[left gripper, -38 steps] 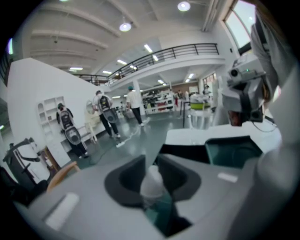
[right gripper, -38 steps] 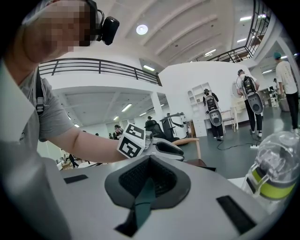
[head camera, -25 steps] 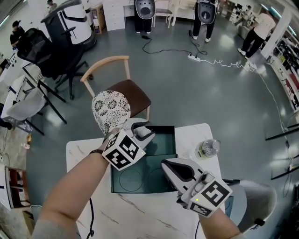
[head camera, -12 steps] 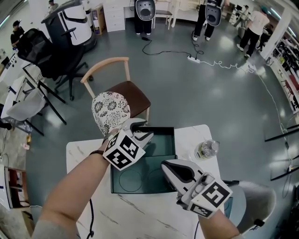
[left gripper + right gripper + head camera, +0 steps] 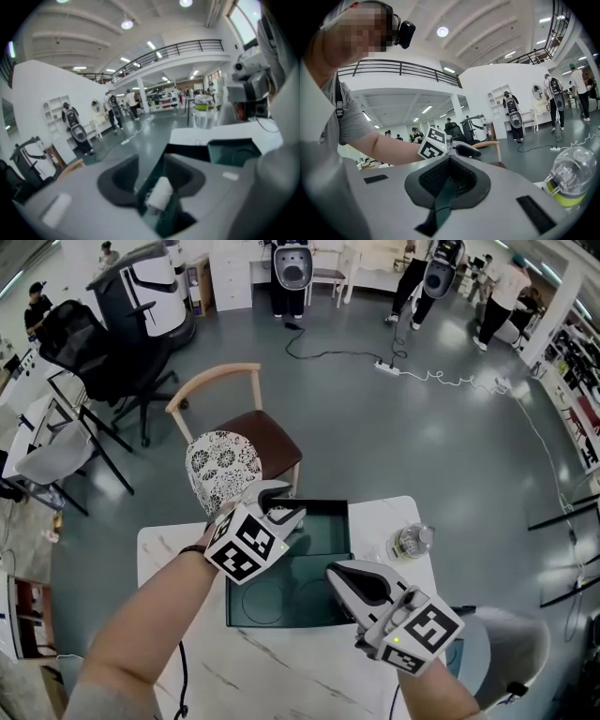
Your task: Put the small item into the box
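A dark green box (image 5: 281,601) lies open on the white marble table (image 5: 183,554). My left gripper (image 5: 281,505) hovers over the box's far left corner. In the left gripper view, a small white item (image 5: 159,194) sits in the narrow gap of the left gripper (image 5: 157,187), with the green box (image 5: 234,152) below and to the right. The pads do not clearly press on it. My right gripper (image 5: 336,572) rests over the box's near right edge, shut and empty. In the right gripper view, the right gripper (image 5: 449,178) looks toward the left gripper's marker cube (image 5: 433,143).
A clear plastic bottle (image 5: 412,540) stands on the table right of the box. It also shows as the bottle (image 5: 572,180) in the right gripper view. A wooden chair (image 5: 253,432) with a white patterned cloth (image 5: 223,465) stands beyond the table. Cables cross the floor.
The left gripper's jaws have parted a little over the box's far left corner. The right gripper has stayed put. People in the background have walked on.
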The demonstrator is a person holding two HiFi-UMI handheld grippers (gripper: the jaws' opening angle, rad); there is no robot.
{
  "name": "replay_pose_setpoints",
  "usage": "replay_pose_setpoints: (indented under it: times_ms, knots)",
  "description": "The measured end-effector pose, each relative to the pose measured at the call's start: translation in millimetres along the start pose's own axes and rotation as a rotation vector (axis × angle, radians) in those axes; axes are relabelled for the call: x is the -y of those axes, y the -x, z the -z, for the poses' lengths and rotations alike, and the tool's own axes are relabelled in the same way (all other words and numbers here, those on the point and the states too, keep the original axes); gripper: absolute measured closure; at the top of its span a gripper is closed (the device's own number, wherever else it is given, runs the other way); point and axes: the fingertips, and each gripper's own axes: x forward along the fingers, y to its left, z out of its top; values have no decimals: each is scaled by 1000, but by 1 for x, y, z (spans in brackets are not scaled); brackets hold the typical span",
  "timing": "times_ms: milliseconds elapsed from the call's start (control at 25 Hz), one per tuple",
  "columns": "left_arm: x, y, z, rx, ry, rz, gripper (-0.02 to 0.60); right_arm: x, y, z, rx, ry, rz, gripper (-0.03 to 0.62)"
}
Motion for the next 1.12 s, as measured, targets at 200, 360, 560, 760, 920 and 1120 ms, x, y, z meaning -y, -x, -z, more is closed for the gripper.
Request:
replay_pose_setpoints:
  times_ms: [200, 360, 560, 760, 920, 1120]
  knots:
    - [-6, 14, -8, 31, 35, -19, 405, 1, 3, -2, -5, 11, 25, 586]
    - [-8, 33, -17, 66, 96, -27, 408, 1, 6, -10, -1, 22, 41, 586]
    - [-10, 66, -31, 108, 154, -44, 430, 1, 16, -29, 14, 24, 53, 586]
    - [-12, 112, -41, 188, 285, -94, 464, -4, 28, -43, 35, 15, 61, 586]
    - [-11, 155, -44, 226, 341, -122, 491, -16, 35, -55, 42, 13, 65, 586]
    - [-4, 208, -49, 288, 402, -152, 523, -32, 45, -66, 50, 2, 78, 586]
